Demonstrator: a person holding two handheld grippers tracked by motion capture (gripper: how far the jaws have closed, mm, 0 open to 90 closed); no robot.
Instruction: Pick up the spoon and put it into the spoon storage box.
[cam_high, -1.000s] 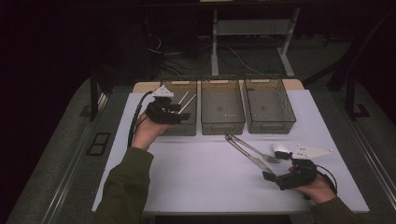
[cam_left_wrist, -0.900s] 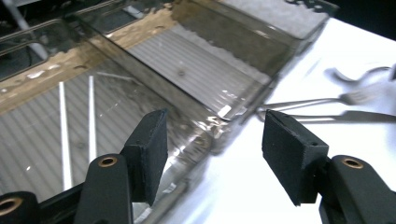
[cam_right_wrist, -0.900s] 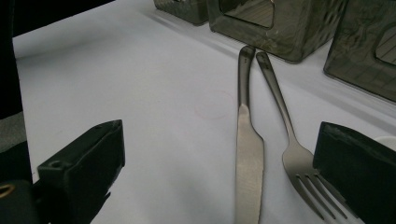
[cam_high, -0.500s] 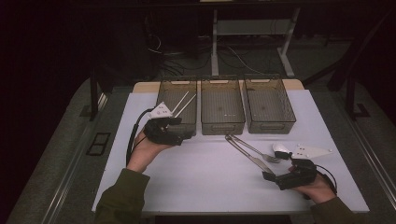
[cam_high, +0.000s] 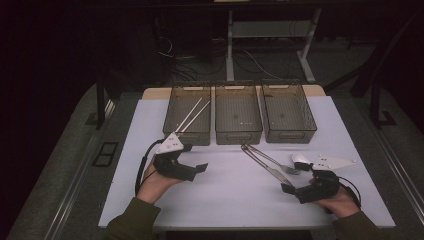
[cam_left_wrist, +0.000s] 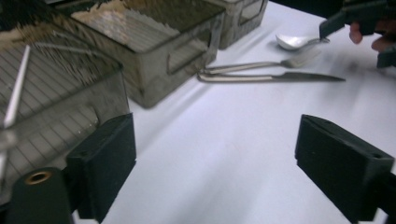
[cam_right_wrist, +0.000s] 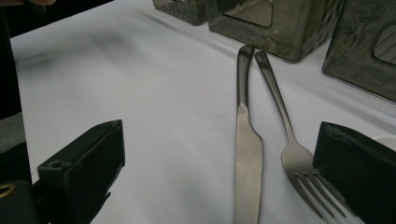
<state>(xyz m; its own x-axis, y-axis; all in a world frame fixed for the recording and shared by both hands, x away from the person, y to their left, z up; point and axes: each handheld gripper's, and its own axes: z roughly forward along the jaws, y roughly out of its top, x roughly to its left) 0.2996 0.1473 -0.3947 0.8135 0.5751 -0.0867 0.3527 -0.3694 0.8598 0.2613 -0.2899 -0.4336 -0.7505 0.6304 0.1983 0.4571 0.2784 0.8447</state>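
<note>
Both grippers are empty now. My left gripper (cam_high: 200, 169) has just been opening its jaws; they stand wide with nothing between them, above bare table in front of the left bin (cam_high: 189, 111), where two white chopsticks (cam_high: 192, 114) lie. My right gripper (cam_high: 289, 188) is also wide open, near the knife (cam_right_wrist: 247, 154) and fork (cam_right_wrist: 299, 163), which lie side by side in front of the middle bin (cam_high: 238, 111); the spoon (cam_left_wrist: 294, 41) is just beside them. I judge the cutlery goes next. Because knife and fork almost touch, my jaws could catch both together, or push the flat knife away so it slips.
</note>
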